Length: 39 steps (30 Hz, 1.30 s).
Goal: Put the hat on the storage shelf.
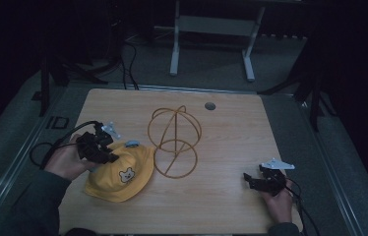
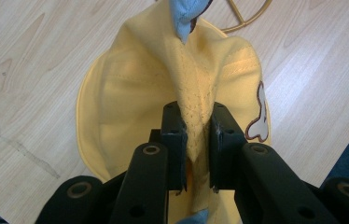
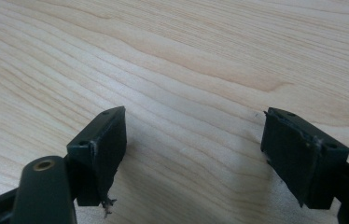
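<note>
A fold of the yellow hat was pinched between the jaws of the left gripper, which were closed on the cloth with only the ridge of fabric between them. The grip was taken on the crown, apparently so that the hat could be lifted as one piece and carried to the wire stand. In the high view the hat lay on the table at the near left, just beside the stand's base ring, with the left gripper over its far edge. A small bear patch faced up, and a blue tab showed at the hat's far rim.

The right gripper was held at the near right, well apart from hat and stand, its jaws spread wide with nothing between them; bare wood was seen between them in its own view. It seemed to be kept in reserve, perhaps to steady the stand or spread the brim later.

One hat, one stand, two grippers and one round grommet in the tabletop were counted. The stand stood upright near the middle, placed within reach of both hands.
</note>
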### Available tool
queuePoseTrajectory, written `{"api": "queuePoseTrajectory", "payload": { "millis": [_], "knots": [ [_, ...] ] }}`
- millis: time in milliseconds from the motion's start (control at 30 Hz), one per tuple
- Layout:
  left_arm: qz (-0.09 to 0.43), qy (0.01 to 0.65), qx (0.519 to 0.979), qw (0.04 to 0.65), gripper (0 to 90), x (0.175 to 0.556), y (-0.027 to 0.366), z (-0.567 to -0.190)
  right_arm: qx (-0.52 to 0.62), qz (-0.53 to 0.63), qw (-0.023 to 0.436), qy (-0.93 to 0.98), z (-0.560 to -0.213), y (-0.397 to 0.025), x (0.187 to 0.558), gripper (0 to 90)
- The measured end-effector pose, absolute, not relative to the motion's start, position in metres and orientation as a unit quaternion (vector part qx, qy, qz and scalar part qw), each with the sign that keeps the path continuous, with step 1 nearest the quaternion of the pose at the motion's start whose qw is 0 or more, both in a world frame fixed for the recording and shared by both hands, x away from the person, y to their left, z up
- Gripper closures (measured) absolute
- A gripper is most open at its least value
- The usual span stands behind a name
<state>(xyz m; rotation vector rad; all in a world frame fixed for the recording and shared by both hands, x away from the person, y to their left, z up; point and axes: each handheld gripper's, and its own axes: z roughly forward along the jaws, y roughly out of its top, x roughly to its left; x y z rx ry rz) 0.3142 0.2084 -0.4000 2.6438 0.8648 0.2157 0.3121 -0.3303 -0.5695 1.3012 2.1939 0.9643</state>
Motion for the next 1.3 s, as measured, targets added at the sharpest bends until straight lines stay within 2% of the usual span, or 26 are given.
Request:
{"api": "queuePoseTrajectory", "payload": {
  "millis": [1300],
  "knots": [
    [0.097,0.358,0.903,0.218,78.7,0.328,0.236,-0.376,0.465,0.346,0.207,0.788,-0.57,-0.331,0.312,22.3]
  ]
}}
